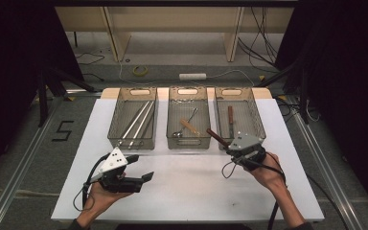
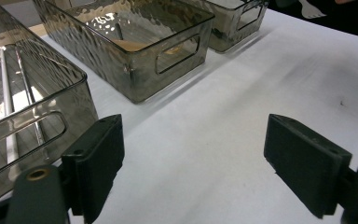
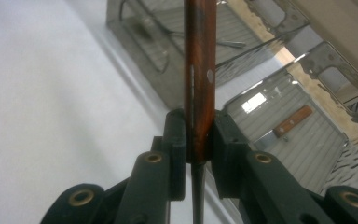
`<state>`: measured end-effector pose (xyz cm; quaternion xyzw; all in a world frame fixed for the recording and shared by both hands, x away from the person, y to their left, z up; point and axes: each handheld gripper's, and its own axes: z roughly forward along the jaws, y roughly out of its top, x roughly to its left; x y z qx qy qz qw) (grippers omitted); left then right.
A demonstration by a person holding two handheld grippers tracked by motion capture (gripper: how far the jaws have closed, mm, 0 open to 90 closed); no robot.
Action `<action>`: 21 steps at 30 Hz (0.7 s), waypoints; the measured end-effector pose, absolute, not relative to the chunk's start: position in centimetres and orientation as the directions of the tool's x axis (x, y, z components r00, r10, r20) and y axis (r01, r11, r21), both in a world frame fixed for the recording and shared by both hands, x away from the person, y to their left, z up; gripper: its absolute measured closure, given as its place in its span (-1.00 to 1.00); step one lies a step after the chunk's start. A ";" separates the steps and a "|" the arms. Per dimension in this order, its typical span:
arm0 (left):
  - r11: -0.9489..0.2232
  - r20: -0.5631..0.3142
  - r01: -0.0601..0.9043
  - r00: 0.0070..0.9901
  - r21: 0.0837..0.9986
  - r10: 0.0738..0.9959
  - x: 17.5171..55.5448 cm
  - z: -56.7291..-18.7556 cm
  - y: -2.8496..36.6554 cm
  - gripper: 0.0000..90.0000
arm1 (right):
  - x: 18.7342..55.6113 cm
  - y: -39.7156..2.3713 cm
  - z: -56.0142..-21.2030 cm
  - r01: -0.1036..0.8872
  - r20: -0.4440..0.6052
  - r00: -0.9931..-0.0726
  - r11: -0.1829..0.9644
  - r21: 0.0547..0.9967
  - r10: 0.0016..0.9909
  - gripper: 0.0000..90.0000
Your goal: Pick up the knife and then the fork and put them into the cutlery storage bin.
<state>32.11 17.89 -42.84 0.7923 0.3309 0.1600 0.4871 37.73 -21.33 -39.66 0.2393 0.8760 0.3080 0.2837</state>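
A white counter point(image 1: 187, 187) carries three smoky clear plastic bins along its far edge. Over the right bin point(image 1: 256, 117), the right tool point(image 1: 230, 147) clamps a brown wooden-handled knife point(image 3: 199, 70); lower it lengthwise beside its twin. The left tool point(image 1: 141, 168) gapes empty near the front-left corner.

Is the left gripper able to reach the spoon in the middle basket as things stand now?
Probably yes. The left gripper is open and holds nothing, the middle basket has no lid, and the spoon lies uncovered beside a wooden-handled utensil.
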 end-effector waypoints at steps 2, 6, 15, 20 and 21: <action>-0.302 -0.069 0.367 0.728 0.880 0.683 32.1 -42.8 18.0 -0.57 | 38.3 -21.6 -39.2 0.264 -0.324 -0.720 0.674 0.690 0.613 0.74; -0.290 -0.075 0.370 0.720 0.883 0.690 32.0 -42.7 18.4 -0.57 | 39.4 -22.3 -38.4 0.300 -0.275 -0.716 0.639 0.708 0.642 0.74; -0.278 -0.082 0.376 0.711 0.884 0.699 31.9 -42.8 18.6 -0.57 | 41.8 -23.2 -37.1 0.363 -0.190 -0.701 0.573 0.735 0.688 0.74; -0.286 -0.078 0.374 0.714 0.882 0.696 31.9 -42.8 18.4 -0.57 | 42.9 -23.4 -36.5 0.387 -0.165 -0.687 0.549 0.741 0.707 0.74; -0.286 -0.078 0.375 0.714 0.882 0.696 31.9 -42.8 18.4 -0.57 | 43.2 -23.4 -36.4 0.389 -0.167 -0.684 0.548 0.740 0.711 0.74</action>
